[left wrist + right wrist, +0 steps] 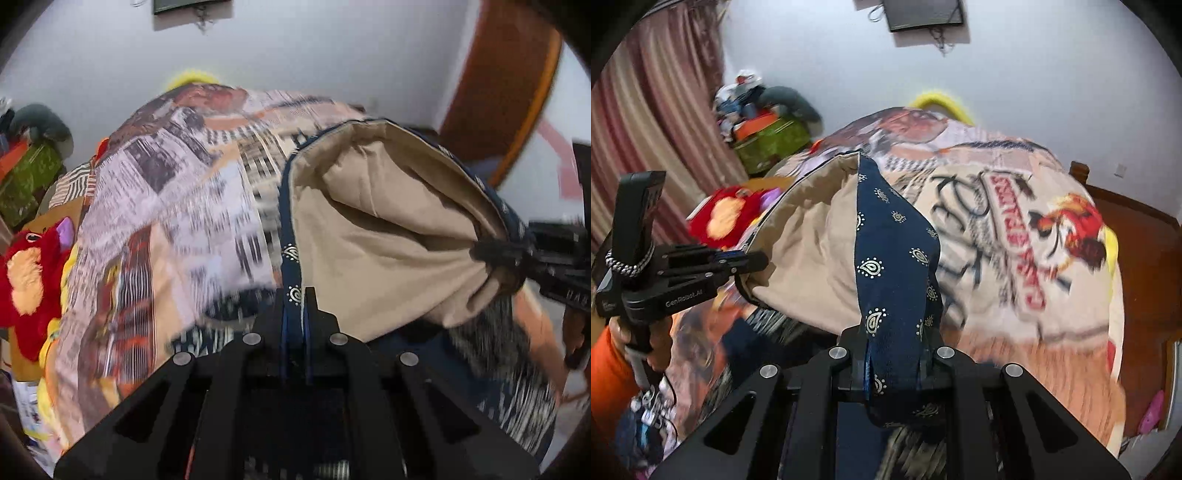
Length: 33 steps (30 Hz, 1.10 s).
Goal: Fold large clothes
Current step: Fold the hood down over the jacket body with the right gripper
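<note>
Covering most of both views is a bed [1052,295] spread with a printed blanket [166,206] in cream, orange and grey. Behind it stands a pale wall [1034,74] with a dark screen [923,14] mounted high up. A striped curtain [646,110] hangs on the left of the right wrist view, next to a heap of bags and clothes [764,122]. A red plush toy [29,280] lies at the bed's edge, and a brown wooden bed frame [1137,240] shows on the right.

Red letters on the blanket look like "CANNY AFFAIRES", though blur makes this uncertain. The left tongs' body carries the words "GenRobot.AI".

The garment [388,240], beige inside with a navy paisley outer face, hangs lifted above the bed, stretched between the two tongs. The left tongs [294,295] are pinched nearly closed on its navy edge band, which runs up between the fingers. The right tongs [894,339] are likewise clamped narrow on a bunched fold of the navy cloth. A hand [642,343] with an orange sleeve [605,369] grips the left tongs' handle.
</note>
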{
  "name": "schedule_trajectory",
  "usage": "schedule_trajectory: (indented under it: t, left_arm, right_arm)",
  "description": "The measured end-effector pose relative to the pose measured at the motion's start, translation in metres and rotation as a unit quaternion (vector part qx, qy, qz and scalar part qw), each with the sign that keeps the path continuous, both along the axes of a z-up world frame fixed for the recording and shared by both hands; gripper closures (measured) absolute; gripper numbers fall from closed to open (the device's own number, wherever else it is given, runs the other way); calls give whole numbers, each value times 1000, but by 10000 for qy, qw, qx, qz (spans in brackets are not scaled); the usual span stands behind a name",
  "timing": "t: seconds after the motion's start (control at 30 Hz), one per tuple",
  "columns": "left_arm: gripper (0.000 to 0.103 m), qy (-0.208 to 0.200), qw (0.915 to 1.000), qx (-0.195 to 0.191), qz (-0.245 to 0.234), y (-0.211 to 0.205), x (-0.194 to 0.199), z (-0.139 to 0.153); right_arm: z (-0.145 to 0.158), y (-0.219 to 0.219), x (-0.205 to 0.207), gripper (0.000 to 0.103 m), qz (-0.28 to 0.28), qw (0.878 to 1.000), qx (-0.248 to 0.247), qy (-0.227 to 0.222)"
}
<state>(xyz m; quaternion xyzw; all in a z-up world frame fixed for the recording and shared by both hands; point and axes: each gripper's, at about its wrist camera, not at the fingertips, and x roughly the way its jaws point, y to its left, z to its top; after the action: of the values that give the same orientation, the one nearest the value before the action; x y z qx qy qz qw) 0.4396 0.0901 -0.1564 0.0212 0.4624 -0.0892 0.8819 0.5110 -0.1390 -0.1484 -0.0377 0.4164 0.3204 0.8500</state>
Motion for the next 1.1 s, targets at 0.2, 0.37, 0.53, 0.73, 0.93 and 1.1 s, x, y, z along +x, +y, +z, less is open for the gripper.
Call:
schedule_trajectory:
  t: [0.2,0.37,0.53,0.73,0.93,1.1]
  left_arm:
    - [96,417,9988,149,-231,-11,-60,-33]
    - [96,877,9958,75,-238,1,-88,-58]
    - [80,860,9963,2,-78,35,-106,-53]
    - [54,505,9974,74,500,84,-105,-27]
    - [52,392,9923,-170,1159,126,-78,-22]
    - [49,631,9887,-227,1339,136,-43,-49]
  right_arm:
    - [-27,-5,-64,90,251,9988,-311,273]
    - [-55,-12,-101,89,345,9965,-522,546]
    - [-62,-20,-123,82,490,9935,-900,500]
    - [-47,-48,-128,80,440,9935,-841,630]
    - [-18,-85,-123,61,142,9966,-470,659]
    - [3,-109,-109,41,-404,9981,-413,216]
